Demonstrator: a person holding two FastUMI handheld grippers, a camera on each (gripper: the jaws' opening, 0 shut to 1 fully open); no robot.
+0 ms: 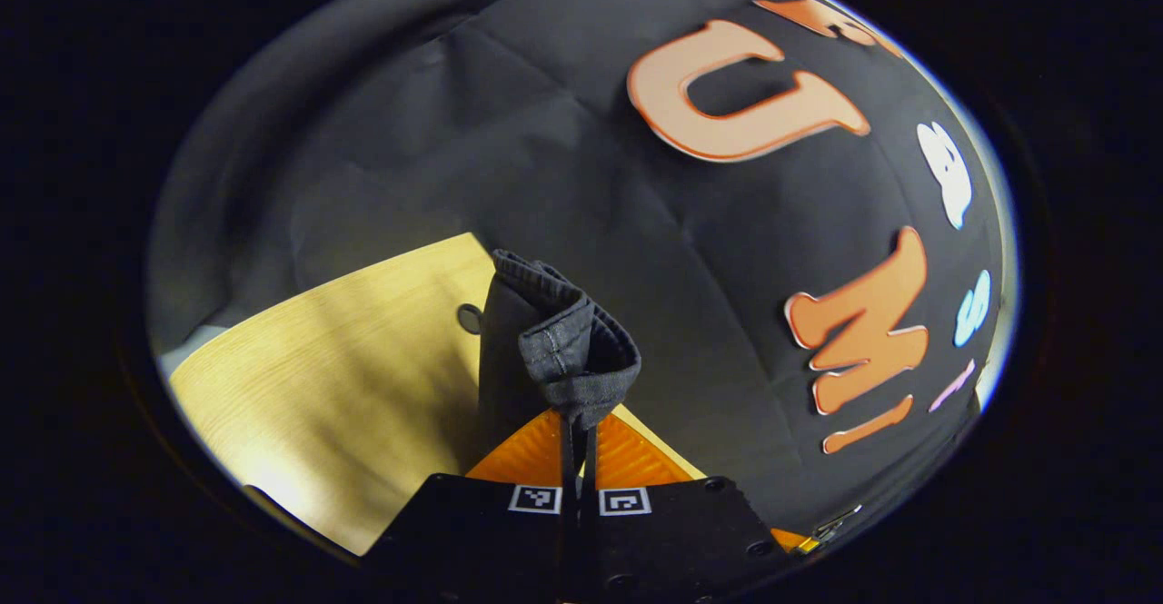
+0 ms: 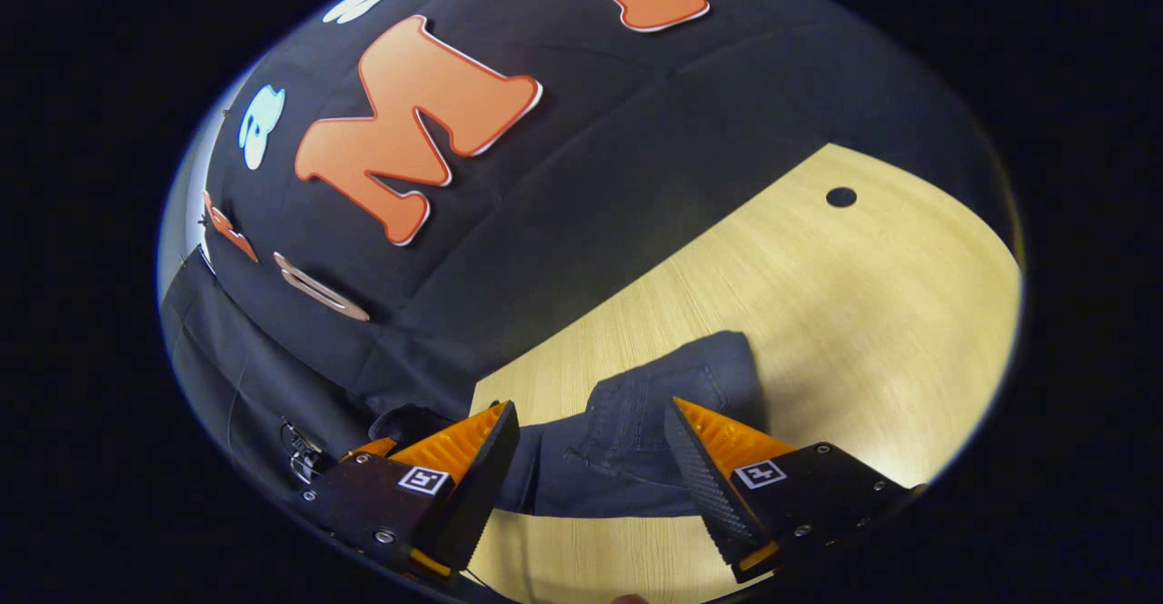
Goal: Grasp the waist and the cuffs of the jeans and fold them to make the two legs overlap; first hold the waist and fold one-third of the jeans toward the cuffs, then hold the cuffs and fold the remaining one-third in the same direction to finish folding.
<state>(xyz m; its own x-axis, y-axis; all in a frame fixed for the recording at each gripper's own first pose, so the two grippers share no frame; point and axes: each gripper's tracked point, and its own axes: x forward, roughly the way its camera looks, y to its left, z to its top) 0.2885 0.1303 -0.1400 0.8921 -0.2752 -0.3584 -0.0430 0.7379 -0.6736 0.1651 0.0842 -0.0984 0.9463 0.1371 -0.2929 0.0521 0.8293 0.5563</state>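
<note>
In the left gripper view, a pale wood-grain bench (image 1: 336,377) with one round dark hole (image 1: 470,318) meets the black cloth booth wall (image 1: 545,150), and the left hand-held gripper (image 1: 578,445) is clamped tight on a bunched, hemmed end of the dark jeans (image 1: 559,350), which stands up above its two fingers, raised off the bench. In the right gripper view, the same bench (image 2: 818,277) and wall (image 2: 591,177) appear with one hole (image 2: 841,196), and the right hand-held gripper (image 2: 591,459) hangs with its two fingers spread wide apart and nothing between the pads, above another part of the jeans (image 2: 654,413), which lies rumpled on the bench near the wall.
</note>
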